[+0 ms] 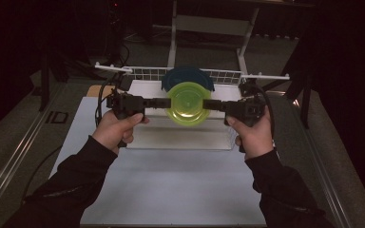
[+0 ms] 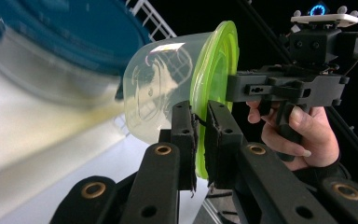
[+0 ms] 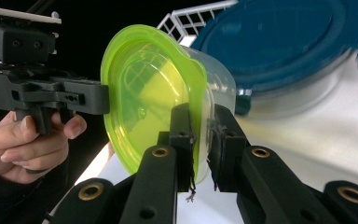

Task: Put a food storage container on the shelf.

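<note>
Both grippers are pinching one container between them — the left gripper (image 1: 164,102) has its jaws pressed onto the left edge of the green lid (image 1: 188,103), and the right gripper (image 1: 209,104) clamps the opposite edge. From the high view, the lidded tub hangs in the air between the two hands, above the white tray (image 1: 180,137) on the table (image 1: 171,190), with the lid facing the camera. Seen in the left gripper view, the two black jaws close on the lime rim where it meets the clear tub (image 2: 161,88), and the right hand (image 2: 298,135) with its gripper grips the far side of the rim. Looking along the right gripper's own jaws, they nip the lid's edge in the same way, the translucent yellow-green lid standing on edge with the clear body behind it, and the left hand (image 3: 25,144) holds its gripper against the far rim. Behind the held tub sits a larger container with a dark blue lid (image 1: 187,76), leaning near a white wire rack (image 1: 147,72) at the back of the table — it is blurred in both gripper views.
</note>
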